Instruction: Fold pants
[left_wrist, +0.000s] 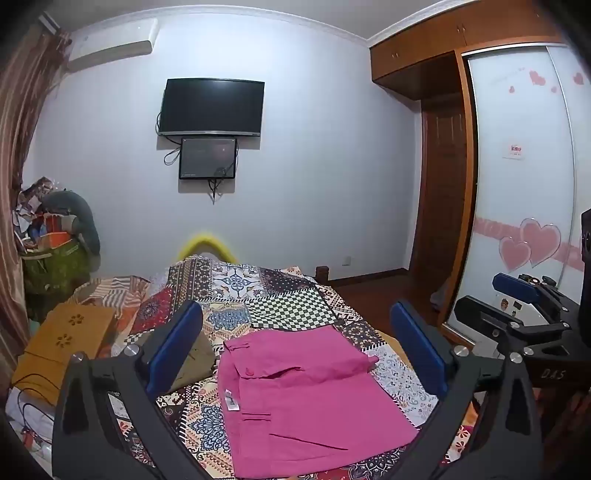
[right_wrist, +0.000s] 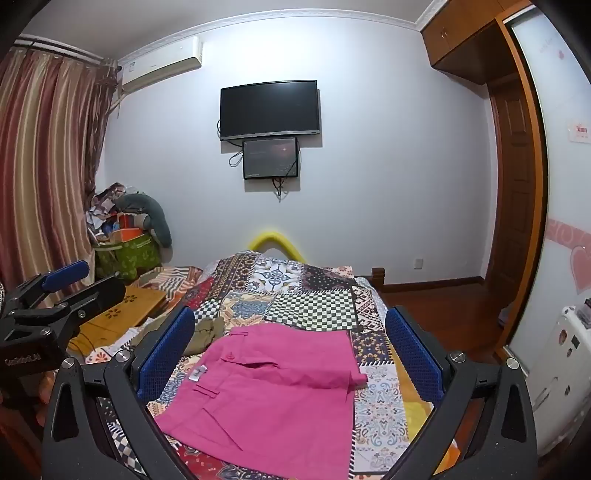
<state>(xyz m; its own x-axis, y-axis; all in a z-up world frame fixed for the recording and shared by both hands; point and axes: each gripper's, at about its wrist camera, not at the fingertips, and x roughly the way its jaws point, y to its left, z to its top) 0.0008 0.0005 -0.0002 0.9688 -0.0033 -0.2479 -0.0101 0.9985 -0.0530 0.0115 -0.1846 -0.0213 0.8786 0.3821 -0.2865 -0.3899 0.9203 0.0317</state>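
Pink pants (left_wrist: 306, 402) folded flat on bed (left_wrist: 291, 310). Left hand-held gripper (left_wrist: 295, 354) and right hand-held gripper (right_wrist: 291, 354) above, jaws wide apart, empty.

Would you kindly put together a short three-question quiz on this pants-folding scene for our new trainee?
1. True or false: the left gripper is shut on the pink pants.
2. What lies just left of the pants? A) olive garment B) blue towel C) white pillow
3. Fill in: the pants lie on a patchwork ____.

Key: 1 false, both it and the right gripper are open and hold nothing; 2 A; 3 bedspread.
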